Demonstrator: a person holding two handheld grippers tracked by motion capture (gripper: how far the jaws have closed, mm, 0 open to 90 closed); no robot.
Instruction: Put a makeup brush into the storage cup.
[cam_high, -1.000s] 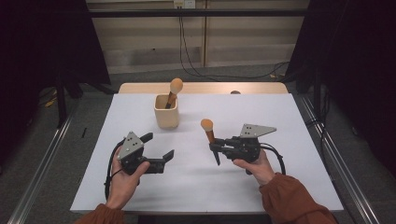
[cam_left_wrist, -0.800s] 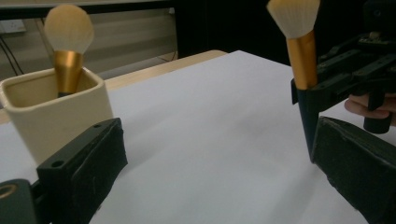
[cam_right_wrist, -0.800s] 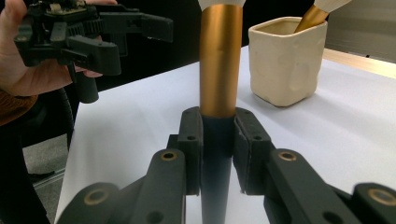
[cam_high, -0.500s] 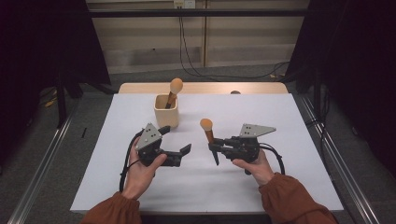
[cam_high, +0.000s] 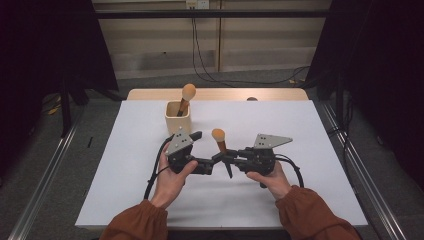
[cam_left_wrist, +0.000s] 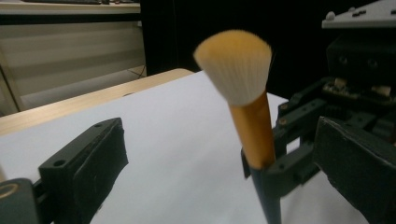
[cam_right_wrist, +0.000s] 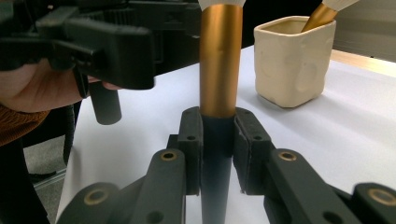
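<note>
White sheeting (cam_high: 310, 165) covered the wooden table. At left rear stood a cream ceramic cup (cam_high: 177, 116) containing one brush. The left gripper (cam_high: 204, 150) had its jaws spread wide, empty, flanking the orange-bristled makeup brush (cam_high: 219, 139). The right gripper (cam_high: 226, 159) clamped that brush's dark handle, holding it upright at centre.

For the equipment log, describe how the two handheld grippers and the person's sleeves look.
Both the left gripper and the right gripper are matte black, with linked arms, brass-coloured pivot pins and flat blocky jaws. Each carries a grey three-cornered plate on top and trails a black cable. The person wears rust-orange long sleeves.
</note>
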